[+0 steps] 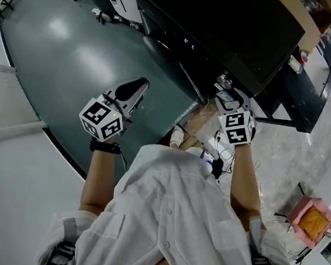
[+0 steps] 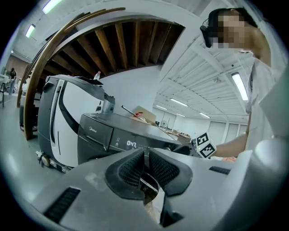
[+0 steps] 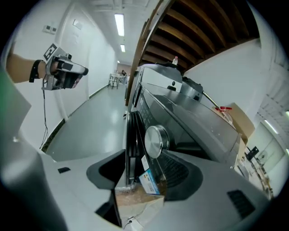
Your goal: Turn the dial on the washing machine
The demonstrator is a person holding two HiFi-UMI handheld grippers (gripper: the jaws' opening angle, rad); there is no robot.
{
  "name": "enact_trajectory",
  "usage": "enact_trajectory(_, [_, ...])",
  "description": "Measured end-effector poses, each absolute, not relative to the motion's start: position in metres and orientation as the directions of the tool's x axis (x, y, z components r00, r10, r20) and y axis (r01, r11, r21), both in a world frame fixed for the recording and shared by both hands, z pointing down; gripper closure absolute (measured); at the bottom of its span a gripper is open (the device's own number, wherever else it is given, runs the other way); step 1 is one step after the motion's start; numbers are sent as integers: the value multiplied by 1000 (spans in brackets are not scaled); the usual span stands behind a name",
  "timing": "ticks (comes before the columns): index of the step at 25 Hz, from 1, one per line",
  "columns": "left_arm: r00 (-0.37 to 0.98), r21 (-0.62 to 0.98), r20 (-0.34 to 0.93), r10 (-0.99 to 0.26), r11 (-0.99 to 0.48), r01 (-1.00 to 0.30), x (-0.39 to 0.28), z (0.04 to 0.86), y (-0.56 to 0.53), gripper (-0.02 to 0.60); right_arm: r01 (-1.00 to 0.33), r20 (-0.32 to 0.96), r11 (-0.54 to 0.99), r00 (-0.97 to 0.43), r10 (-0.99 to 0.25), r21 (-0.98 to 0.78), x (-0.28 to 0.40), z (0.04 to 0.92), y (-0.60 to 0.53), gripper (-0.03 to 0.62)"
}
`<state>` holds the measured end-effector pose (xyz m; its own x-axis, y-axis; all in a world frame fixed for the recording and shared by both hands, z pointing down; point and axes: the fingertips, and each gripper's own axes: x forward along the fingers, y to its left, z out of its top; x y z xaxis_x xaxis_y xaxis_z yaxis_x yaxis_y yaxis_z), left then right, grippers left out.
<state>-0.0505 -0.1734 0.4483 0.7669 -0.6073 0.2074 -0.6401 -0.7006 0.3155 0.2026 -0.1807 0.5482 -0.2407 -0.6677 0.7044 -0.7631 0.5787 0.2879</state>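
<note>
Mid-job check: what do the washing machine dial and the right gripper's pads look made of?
The dial has a silvery satin face with a soft highlight, so it is metal or metal-plated plastic; I can't tell which. On the right gripper, the pads are dark, matte and finely ribbed, probably rubber.

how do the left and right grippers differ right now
The left gripper is shut with nothing in it; the right gripper is open. The right gripper sits at the washing machine with the dial just ahead of its jaws; the left gripper hangs over the floor, away from the machine. Both face the machine.
</note>
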Motion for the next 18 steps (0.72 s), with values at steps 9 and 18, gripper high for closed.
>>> enact_trajectory(9, [769, 311, 221, -599, -704, -638, -45, 450, -173, 552, -825, 757, 548, -271, -595, 136, 197, 580, -180, 335])
enact_trajectory(18, [763, 314, 228, -605, -696, -646, -44, 452, -174, 552, -880, 729, 475, -316, -607, 14, 193, 588, -179, 342])
